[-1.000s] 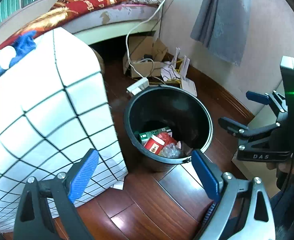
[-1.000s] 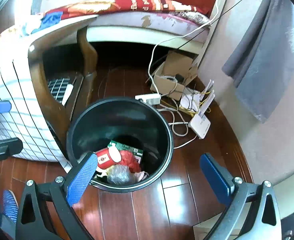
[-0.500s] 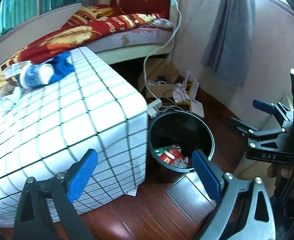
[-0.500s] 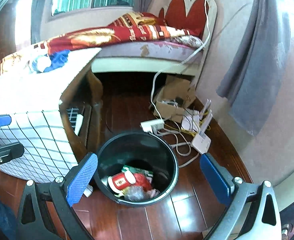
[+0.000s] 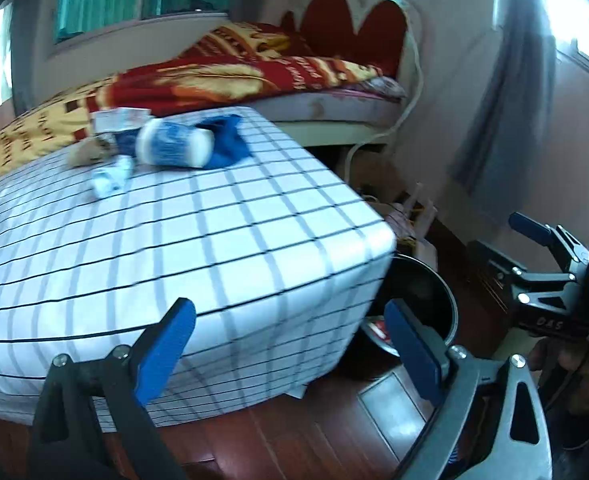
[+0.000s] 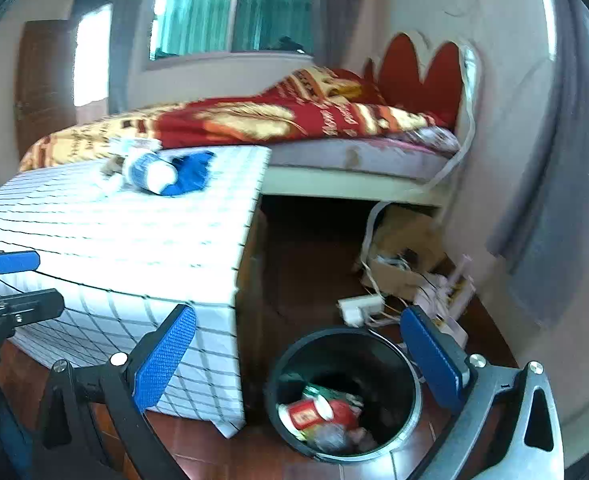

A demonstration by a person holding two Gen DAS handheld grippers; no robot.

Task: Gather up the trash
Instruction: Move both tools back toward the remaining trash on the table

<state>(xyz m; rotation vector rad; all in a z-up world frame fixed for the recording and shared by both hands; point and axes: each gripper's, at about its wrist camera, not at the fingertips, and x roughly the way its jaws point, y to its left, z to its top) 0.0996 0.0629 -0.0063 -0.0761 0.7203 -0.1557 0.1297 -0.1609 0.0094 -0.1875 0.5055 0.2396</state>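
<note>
A: From the left wrist view, what is there to pick up?

B: A blue-and-white paper cup (image 5: 173,148) lying on its side at the far end of the desk (image 5: 222,240), on the checked cloth. Touching it are a blue rag (image 5: 226,142), a small crumpled wrapper (image 5: 110,176), a brownish scrap (image 5: 84,154) and a flat pale packet (image 5: 120,118). The left hand-held gripper (image 5: 284,344) hangs released over the near desk edge, holding nothing.

A: How would the cup handle?

B: I judge it light and thin-walled, easy to crush. Take it across the middle of its body with a gentle squeeze; it may roll, being on its side. The wrapper looks soft and almost weightless, so pinch it low against the cloth.

A: And the right wrist view?

B: The same cup (image 6: 150,172) shows its white end, resting against the rag (image 6: 190,172), all a bit blurred. The right hand-held gripper (image 6: 298,356) is also spread and empty, above the black bin (image 6: 408,420) on the floor beside the desk. The bin already holds a red-labelled cup (image 6: 306,412), a green pack and clear plastic.
</note>
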